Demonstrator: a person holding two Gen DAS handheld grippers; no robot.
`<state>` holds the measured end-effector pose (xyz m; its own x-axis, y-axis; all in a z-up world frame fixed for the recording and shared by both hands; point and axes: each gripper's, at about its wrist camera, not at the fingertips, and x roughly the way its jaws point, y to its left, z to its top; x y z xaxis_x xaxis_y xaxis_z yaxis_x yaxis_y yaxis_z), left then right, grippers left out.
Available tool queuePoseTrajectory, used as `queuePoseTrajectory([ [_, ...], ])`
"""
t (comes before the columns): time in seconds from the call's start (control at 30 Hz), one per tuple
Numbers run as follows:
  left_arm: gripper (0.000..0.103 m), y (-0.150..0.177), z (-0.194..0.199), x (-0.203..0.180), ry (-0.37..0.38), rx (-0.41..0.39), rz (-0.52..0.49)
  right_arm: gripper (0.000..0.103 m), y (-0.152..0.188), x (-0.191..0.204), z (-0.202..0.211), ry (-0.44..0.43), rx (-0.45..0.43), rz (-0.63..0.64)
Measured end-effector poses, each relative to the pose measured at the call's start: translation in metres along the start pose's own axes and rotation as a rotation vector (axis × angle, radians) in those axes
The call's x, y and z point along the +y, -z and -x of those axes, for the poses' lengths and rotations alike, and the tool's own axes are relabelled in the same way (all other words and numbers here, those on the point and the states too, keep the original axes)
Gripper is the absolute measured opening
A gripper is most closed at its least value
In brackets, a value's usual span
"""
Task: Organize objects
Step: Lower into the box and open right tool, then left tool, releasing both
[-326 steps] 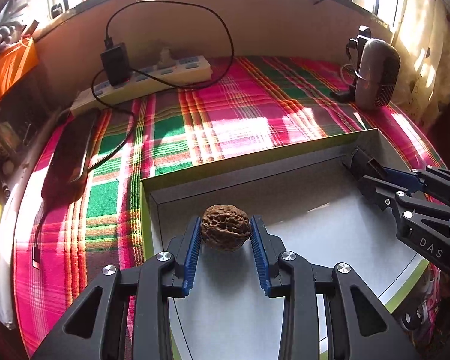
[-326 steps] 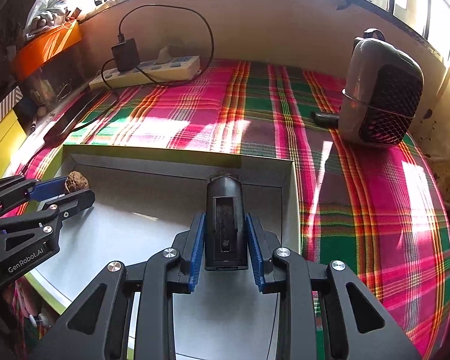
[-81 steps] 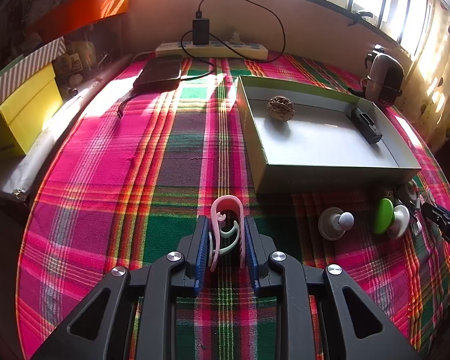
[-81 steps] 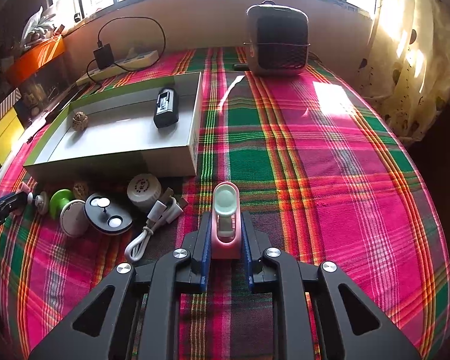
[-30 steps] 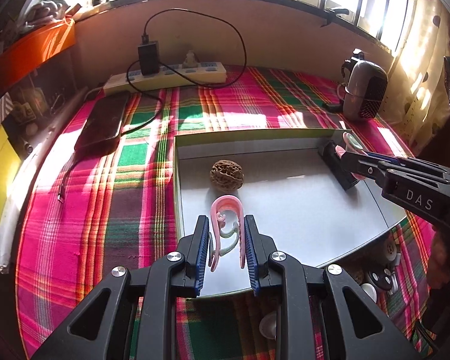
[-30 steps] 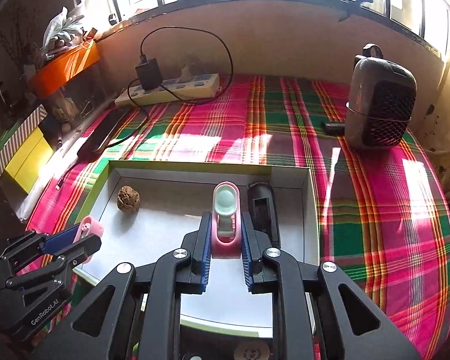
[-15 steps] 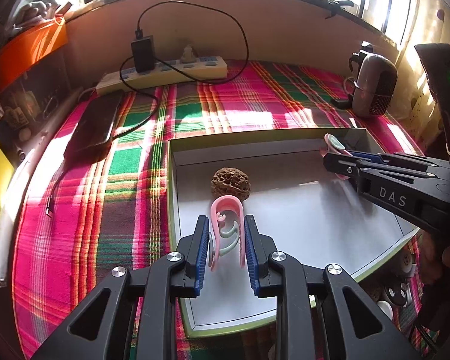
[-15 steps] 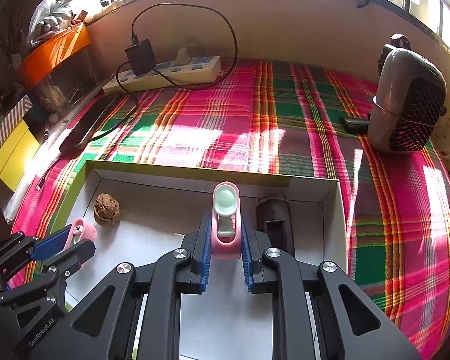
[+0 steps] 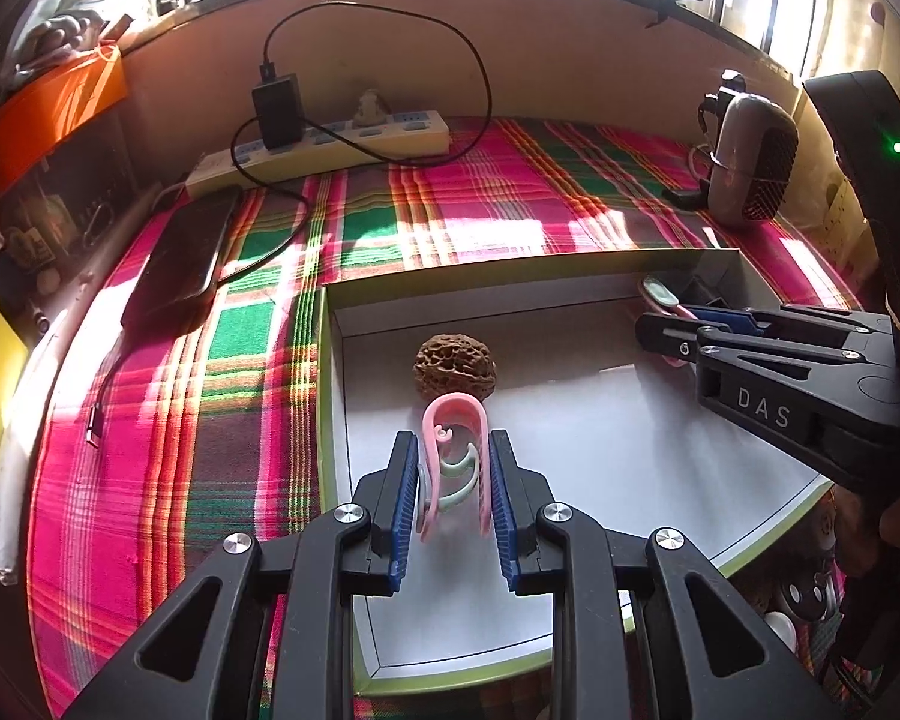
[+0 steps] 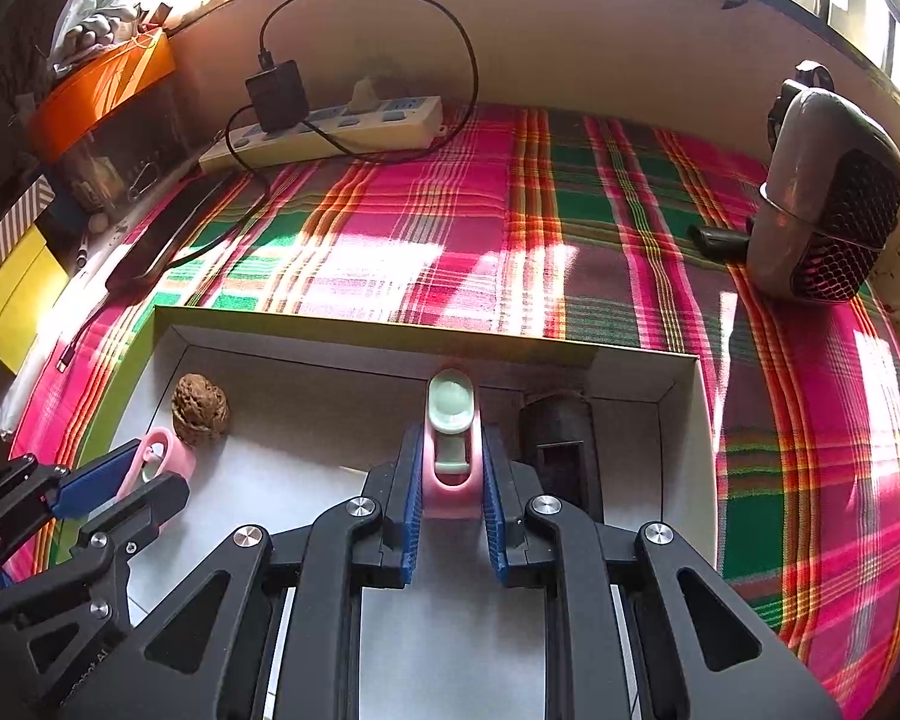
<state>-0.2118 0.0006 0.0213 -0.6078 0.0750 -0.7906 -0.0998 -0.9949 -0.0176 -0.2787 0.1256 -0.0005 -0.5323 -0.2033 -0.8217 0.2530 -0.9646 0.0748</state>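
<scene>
Both grippers were recorded over a shallow white tray (image 9: 570, 294) with green outer walls, set on a plaid cloth (image 9: 222, 360). The left gripper (image 9: 453, 483) was closed to a narrow gap on a pink clip (image 9: 453, 414), a thin arched band with a pale green curl inside it, held low over the tray floor near the left wall. Just beyond it, towards the far-left corner, a walnut (image 9: 455, 371) rested on the floor (whether clip and walnut touched could not be told). The right gripper (image 10: 450, 483) was likewise closed tightly on a pink holder (image 10: 453, 486), a smooth rounded piece carrying a pale green oval insert, held close to the far wall of the tray. Just beside it, at the far-right corner, a black block (image 10: 561, 444) lay flat.

Both pink pieces were judged light and of moulded plastic. The clip was judged springy and liable to flex or twist if squeezed hard; its two parallel legs, already taken between the ribbed blue pads (image 9: 403, 495), were judged the best place of hold. The holder was judged stiffer but slippery, best taken across its flat sides. The walnut's shell was deeply pitted and rough; the tray floor was smooth and matt.
</scene>
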Motion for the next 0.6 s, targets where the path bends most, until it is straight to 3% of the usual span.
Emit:
queuePoseTrajectory([
  [0.6,0.021,0.0005,-0.0052,-0.0038,-0.007,0.017,-0.009,0.019,-0.0006,0.0003,-0.0031,0.014,0.0,0.001],
])
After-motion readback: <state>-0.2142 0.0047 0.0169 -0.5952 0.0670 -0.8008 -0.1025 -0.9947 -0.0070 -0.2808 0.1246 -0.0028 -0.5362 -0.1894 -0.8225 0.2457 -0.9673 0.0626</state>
